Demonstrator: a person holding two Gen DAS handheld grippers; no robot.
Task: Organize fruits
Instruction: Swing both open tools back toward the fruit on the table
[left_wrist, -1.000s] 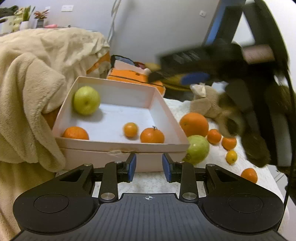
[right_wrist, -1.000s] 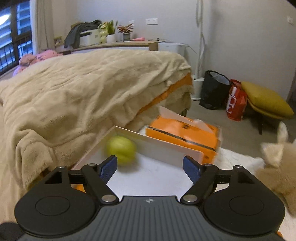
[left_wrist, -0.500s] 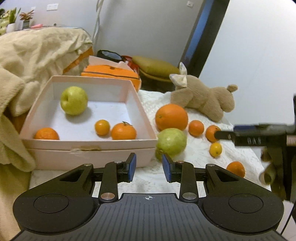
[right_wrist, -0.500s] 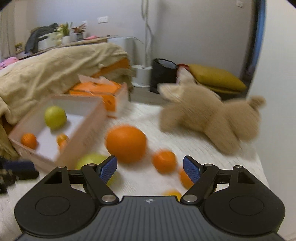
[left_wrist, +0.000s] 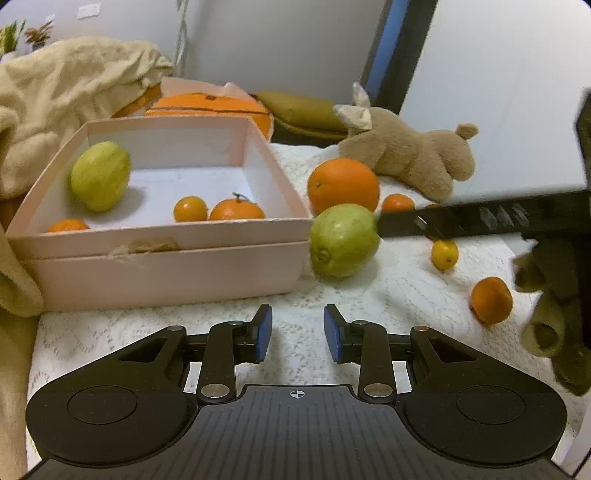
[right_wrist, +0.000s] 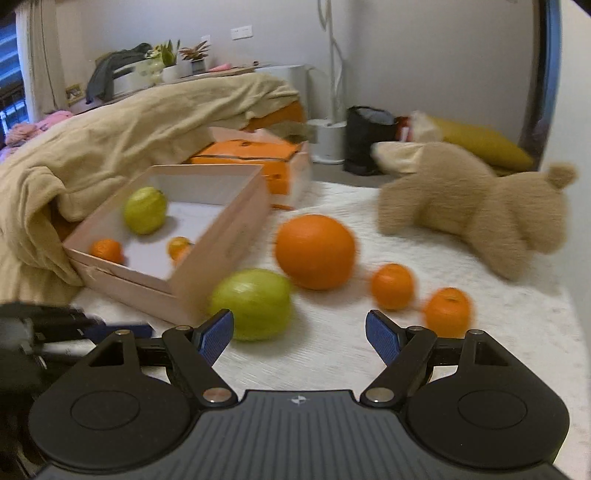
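Box (left_wrist: 155, 258) at left already holds a green fruit and small oranges. Left tool (left_wrist: 297, 334): pads drawn close, nothing between. Loose green fruit (right_wrist: 252, 303) lies on the bed just beside the box; right tool (right_wrist: 299, 338) is spread, empty, prob. lining up on it. Next: straddle, close. No legible writing; right view is blurred.

- The right gripper (right_wrist: 299, 334) has swung away from over the pink box (right_wrist: 221, 221) to the loose fruit, now just before the green fruit (right_wrist: 253, 302).
- The left gripper (left_wrist: 297, 332) has edged rightward and lower.
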